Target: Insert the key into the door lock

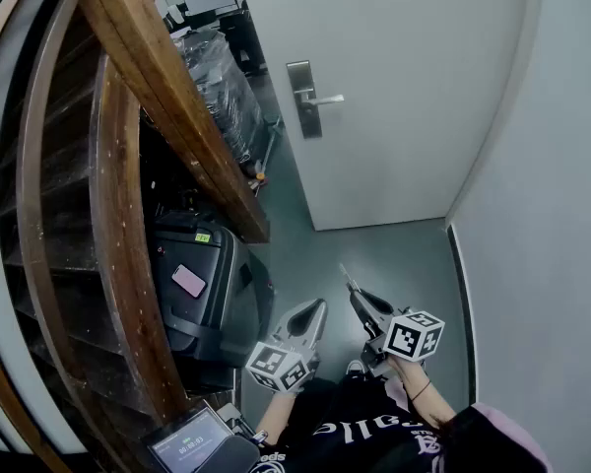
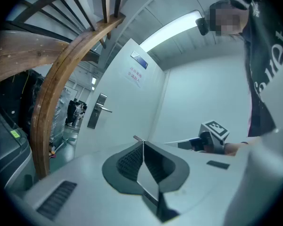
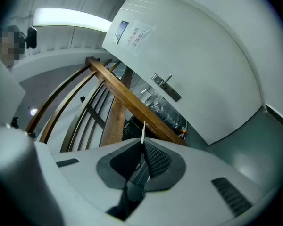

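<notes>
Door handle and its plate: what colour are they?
Silver metal handle plate, set on a white door; shows best in the head view.

the key [image 3: 143,132] shows only as a thin blade past the tips of the right gripper [image 3: 142,144], the rest hidden between its closed jaws. the keyhole in the lock plate [image 1: 301,100] is too small to make out and the print on the sign [image 3: 137,36] too small to read. the door [image 1: 404,87] is cut off by the head view's top edge, the screen [image 1: 192,443] by its bottom edge.
</notes>
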{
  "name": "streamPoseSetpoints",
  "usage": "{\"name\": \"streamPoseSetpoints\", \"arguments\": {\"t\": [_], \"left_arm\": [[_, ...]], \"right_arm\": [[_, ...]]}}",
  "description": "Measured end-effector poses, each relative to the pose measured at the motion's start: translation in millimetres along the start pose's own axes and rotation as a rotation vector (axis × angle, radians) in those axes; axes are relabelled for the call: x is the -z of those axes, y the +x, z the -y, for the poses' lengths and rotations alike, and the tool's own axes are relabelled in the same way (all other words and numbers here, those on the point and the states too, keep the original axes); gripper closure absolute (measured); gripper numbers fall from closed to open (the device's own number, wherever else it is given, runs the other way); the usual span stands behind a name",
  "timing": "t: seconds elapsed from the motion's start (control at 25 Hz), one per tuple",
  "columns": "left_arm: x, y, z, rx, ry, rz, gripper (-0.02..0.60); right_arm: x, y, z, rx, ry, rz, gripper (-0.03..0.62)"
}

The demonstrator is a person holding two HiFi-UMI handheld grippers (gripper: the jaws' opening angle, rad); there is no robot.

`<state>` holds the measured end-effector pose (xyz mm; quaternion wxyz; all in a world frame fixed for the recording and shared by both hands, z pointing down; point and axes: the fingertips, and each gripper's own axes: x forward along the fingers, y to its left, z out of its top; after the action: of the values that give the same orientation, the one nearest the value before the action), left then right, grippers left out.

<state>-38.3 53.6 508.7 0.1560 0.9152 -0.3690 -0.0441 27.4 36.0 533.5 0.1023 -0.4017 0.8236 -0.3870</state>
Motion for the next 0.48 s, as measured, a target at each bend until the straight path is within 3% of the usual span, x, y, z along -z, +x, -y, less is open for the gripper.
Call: {"name": "streamPoseSetpoints", "arguments": {"t": [0.48], "left_arm": [[-6.1,65.6,-59.1,-0.033,-0.011,-0.038,0.574]], "right_arm": [[-43.2,45.1,57.0,0.026,0.068,0.006,0.559]]}}
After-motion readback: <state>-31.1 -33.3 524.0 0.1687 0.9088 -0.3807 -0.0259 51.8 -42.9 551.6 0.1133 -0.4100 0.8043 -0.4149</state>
